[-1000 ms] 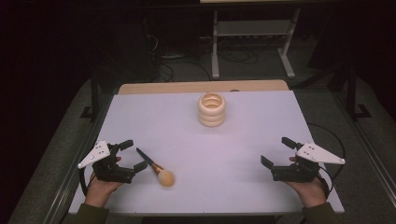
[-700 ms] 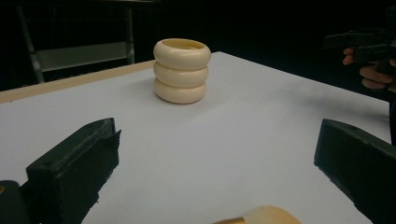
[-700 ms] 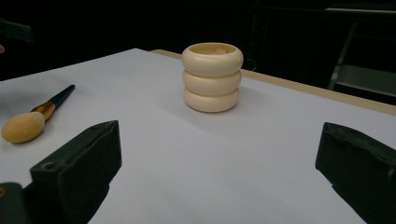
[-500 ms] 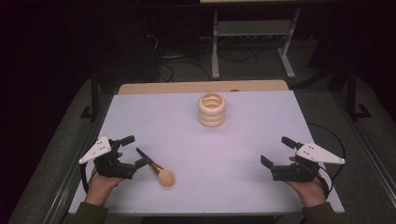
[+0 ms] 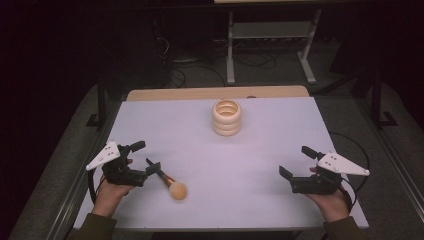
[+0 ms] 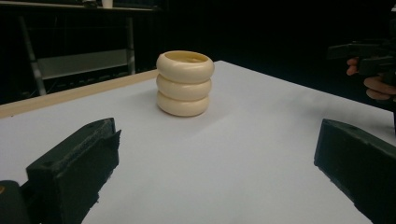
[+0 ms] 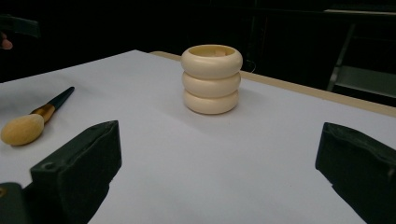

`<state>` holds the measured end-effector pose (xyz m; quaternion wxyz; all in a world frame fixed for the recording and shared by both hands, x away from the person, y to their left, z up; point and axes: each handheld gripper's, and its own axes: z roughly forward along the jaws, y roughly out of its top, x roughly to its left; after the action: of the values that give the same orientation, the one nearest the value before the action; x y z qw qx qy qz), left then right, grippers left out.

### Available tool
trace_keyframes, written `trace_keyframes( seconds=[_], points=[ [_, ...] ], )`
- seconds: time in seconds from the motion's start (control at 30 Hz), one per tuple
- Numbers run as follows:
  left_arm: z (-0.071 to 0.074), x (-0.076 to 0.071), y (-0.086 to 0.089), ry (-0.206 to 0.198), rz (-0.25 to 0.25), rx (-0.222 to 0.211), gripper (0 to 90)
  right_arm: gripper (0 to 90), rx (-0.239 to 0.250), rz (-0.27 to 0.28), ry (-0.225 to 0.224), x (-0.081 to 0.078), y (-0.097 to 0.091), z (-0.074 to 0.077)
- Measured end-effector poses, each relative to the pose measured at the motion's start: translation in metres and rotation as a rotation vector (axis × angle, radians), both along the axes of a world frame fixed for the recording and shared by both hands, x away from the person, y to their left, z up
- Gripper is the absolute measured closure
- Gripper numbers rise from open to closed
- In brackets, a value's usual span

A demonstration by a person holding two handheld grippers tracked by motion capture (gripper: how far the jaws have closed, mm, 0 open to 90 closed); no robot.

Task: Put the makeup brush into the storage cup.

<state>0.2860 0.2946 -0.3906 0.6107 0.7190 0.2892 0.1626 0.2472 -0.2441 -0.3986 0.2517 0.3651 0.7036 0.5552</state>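
A makeup brush (image 5: 169, 182) with a dark handle and a round tan head lies on the white table (image 5: 260, 165), front left; it is also seen in the right gripper view (image 7: 31, 125). My left gripper (image 5: 145, 156) stands open just left of the handle's tip, with nothing between its jaws (image 6: 219, 140). I cannot tell whether one jaw touches the handle. A cream ribbed cup (image 5: 226, 117) stands upright at the table's middle back (image 6: 184, 84) (image 7: 211, 79). My right gripper (image 5: 297, 161) is open at the front right, holding nothing (image 7: 219, 144).
A wooden strip (image 5: 215, 93) runs along the table's far edge. Beyond it, on the dark floor, stand a metal frame (image 5: 270, 35) and some cables. The other hand's gripper shows far off in each gripper view (image 6: 369, 53) (image 7: 18, 25).
My left gripper has shifted slightly right and forward, closer to the brush handle. The brush, the cup and the right gripper have stayed where they were.
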Motion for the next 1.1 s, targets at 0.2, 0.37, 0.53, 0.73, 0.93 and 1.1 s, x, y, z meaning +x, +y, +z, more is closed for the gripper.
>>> trace_keyframes(
  seconds=[0.2, 0.37, 0.53, 0.73, 0.93, 1.1],
  points=[
    [0.002, 0.007, -0.001, 0.003, -0.012, 0.01, 0.0, 0.0, -0.003, 0.0, 0.003, 0.0, 0.001, 0.0],
    [0.003, 0.011, 0.0, 0.004, -0.009, 0.014, 0.0, 0.0, -0.005, -0.002, 0.002, 0.0, 0.001, 0.0],
    [0.007, 0.016, -0.001, -0.004, -0.007, 0.007, 0.0, 0.0, -0.004, -0.001, 0.008, 0.0, 0.001, -0.001],
    [0.01, 0.022, 0.0, -0.006, -0.006, 0.007, 0.0, 0.0, -0.005, -0.002, 0.004, 0.001, 0.001, -0.001],
    [0.009, 0.026, -0.002, 0.009, -0.008, 0.02, 0.0, 0.0, -0.004, -0.002, 0.005, 0.001, 0.001, -0.001],
    [0.014, 0.029, -0.003, 0.01, -0.01, 0.033, 0.0, 0.0, -0.003, -0.003, 0.006, 0.001, 0.001, -0.001]
  ],
)
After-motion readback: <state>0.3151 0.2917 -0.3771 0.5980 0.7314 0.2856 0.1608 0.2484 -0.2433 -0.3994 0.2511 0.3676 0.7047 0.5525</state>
